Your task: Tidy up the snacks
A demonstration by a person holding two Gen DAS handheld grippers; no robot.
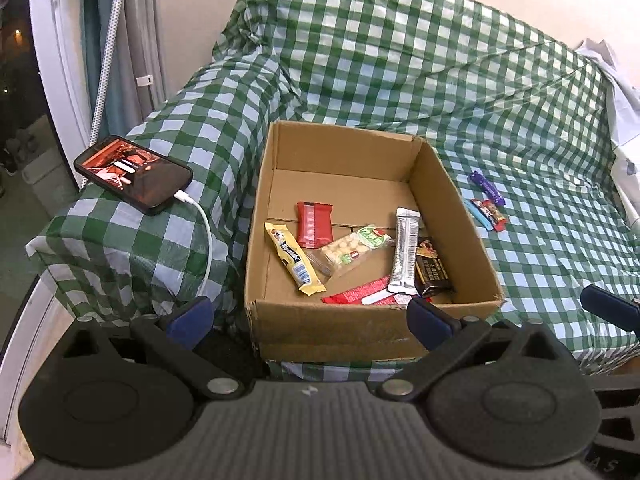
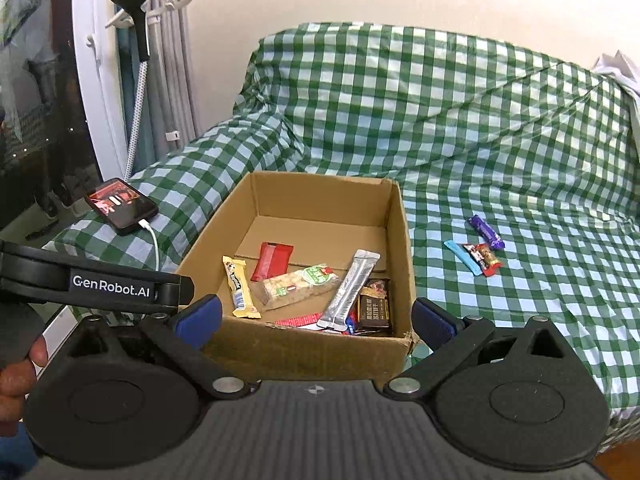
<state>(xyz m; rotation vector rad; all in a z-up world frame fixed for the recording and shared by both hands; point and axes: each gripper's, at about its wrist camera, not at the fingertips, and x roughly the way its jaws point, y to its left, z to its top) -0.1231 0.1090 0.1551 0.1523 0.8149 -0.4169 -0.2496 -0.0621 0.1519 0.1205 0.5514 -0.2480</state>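
Snacks left out: three small ones on the checked cloth of the sofa [image 2: 520, 160], well to the right of the cardboard box [image 2: 396, 256]. A purple bar [image 2: 486, 232] farthest back. A thin blue stick [image 2: 462, 257] and a red bar [image 2: 485, 259] just in front, side by side and touching.

Inside the box, a pile already: a yellow bar [image 2: 239, 287], a red packet [image 2: 272, 261], a clear bag of puffs [image 2: 298, 286], a silver stick [image 2: 351, 290], a dark brown bar [image 2: 374, 305], and a flat red one [image 2: 296, 322] under the others.

Left gripper [image 1: 310, 314] wide open, holding nothing, hanging low at the near wall of the box. Right gripper [image 2: 316, 316] wide open too, nothing between the fingers [image 2: 434, 322], also near the front of the box.

Probably very light, all three. Shiny wrappers, so likely slippery and crinkly. Soft cloth underneath, so likely to sink a bit when pushed. Thin blue stick: maybe easy to snap or bend. Best to pinch each across the middle, on the long sides, gently. Purple bar looks easiest first, lying alone. The other two touch, so care needed to pick just one.

Off to the left, a phone [image 2: 122, 205] with a white cable [image 2: 154, 246], on the sofa arm. Nothing to do with the job.
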